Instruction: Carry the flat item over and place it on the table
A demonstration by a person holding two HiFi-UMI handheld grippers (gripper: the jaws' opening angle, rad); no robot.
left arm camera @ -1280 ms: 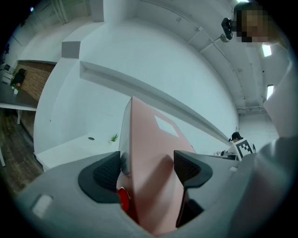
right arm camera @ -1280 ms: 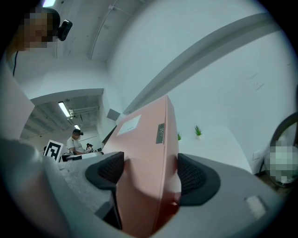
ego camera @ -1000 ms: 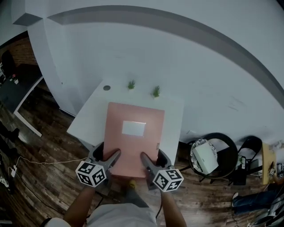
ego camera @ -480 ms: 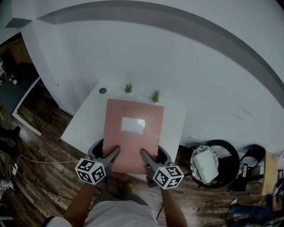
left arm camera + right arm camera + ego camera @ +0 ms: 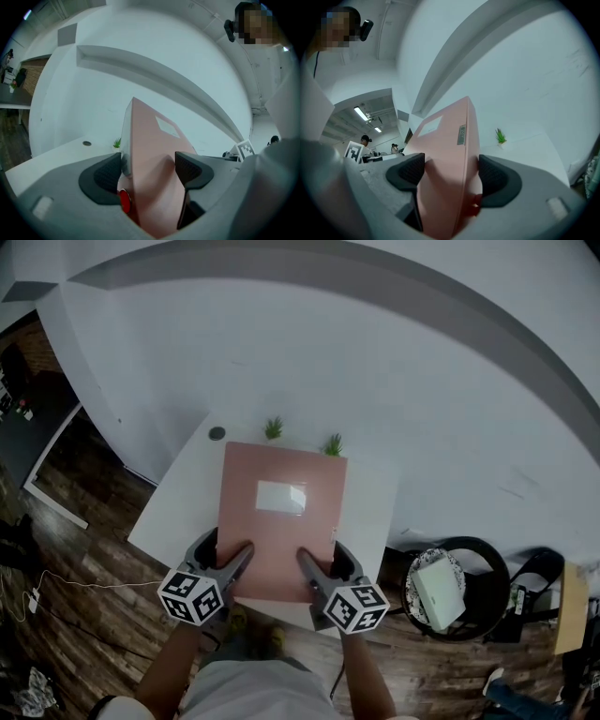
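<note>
A flat pink box point(image 5: 279, 521) with a white label point(image 5: 281, 496) is held level over the white table point(image 5: 178, 498), its far edge near the wall. My left gripper point(image 5: 236, 565) is shut on the box's near left edge and my right gripper point(image 5: 312, 570) is shut on its near right edge. The left gripper view shows the pink box point(image 5: 152, 154) clamped between the dark pads point(image 5: 105, 174). From the right gripper view the box point(image 5: 450, 159) runs away from the jaws, with a small tag on its side. I cannot tell whether the box touches the table.
Two small green plants point(image 5: 274, 428) point(image 5: 333, 443) and a round dark grommet point(image 5: 217, 433) sit at the table's far edge against the white wall. A black chair point(image 5: 448, 587) holding a white box stands to the right. Wood floor and a cable lie to the left.
The person has stepped toward the table, carrying the pink box farther over the tabletop. Both grippers have kept their hold on its near edge.
</note>
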